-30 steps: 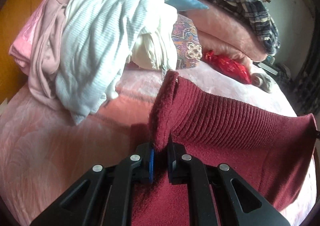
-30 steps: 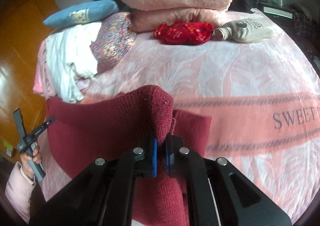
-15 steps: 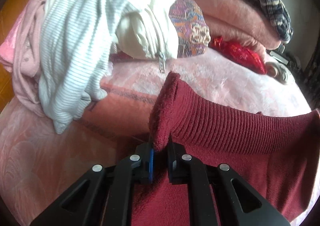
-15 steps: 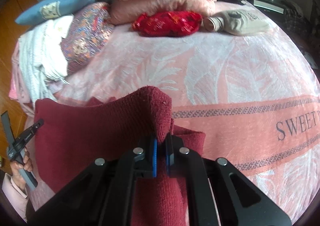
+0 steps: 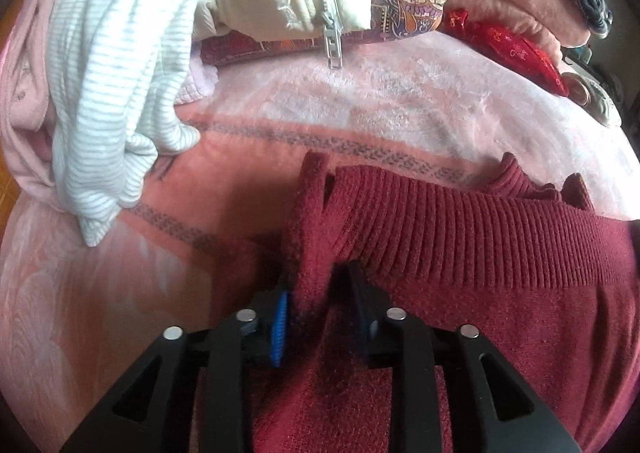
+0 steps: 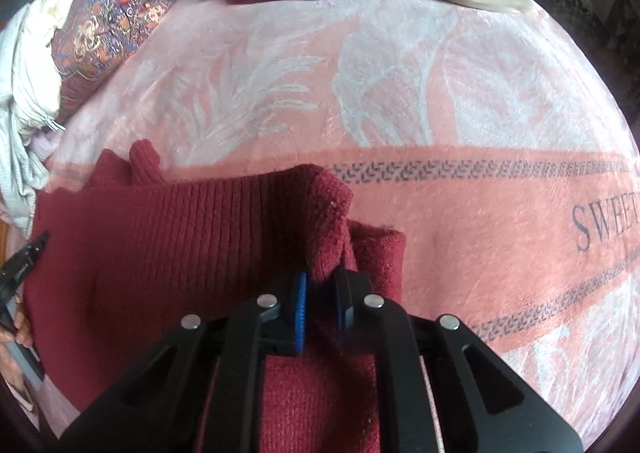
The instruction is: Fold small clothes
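Maroon sweater (image 5: 480, 313) lying folded on the pink blanket (image 6: 400, 93)

Both jaws have just been opening: left gripper (image 5: 320, 293) spreading off the hem, right gripper (image 6: 320, 285) still lightly pinching; gripper bodies hiding the near folds.

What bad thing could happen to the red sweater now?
1. Both jaws have just been opening with knit still between them. The left hand-held gripper stands wider than the right hand-held gripper, so the red sweater may drop unevenly and the fold go crooked.
2. Fuzzy knit might snag on the ridged blue pads as they pull away.
3. The striped top hangs close and could get caught up.
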`<state>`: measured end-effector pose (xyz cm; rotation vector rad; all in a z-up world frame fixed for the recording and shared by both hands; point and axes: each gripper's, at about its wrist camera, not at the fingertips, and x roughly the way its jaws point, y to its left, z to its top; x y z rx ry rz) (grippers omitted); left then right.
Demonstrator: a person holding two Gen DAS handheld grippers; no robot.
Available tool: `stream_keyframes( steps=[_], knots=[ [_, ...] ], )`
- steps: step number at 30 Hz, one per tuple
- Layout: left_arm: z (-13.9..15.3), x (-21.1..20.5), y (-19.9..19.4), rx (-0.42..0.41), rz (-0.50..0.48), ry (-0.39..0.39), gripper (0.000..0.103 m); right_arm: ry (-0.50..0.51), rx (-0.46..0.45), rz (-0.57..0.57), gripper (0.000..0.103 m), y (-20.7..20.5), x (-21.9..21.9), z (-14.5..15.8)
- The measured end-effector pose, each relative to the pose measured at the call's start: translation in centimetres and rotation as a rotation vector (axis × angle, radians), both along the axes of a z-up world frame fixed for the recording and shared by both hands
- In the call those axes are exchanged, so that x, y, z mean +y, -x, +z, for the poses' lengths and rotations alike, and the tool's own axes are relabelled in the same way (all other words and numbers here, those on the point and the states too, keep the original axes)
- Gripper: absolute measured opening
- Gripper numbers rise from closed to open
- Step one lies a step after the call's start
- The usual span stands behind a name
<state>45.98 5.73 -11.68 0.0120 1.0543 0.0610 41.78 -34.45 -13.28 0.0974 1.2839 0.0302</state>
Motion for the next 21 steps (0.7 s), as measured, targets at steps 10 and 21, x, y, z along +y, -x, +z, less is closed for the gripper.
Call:
stream_keyframes(
  steps=[10,21],
  knots=[
    [4.2,4.3,6.4,-0.068,0.008,0.039,0.057,-0.114,-0.069,0.13,0.04,6.8,-1.3,6.0],
    [1.7,4.2,17.9,0.008,-0.06,0.055,0.067,-0.176,0.031,0.21,0.048,19.9,-3.0,3.8]
  ],
)
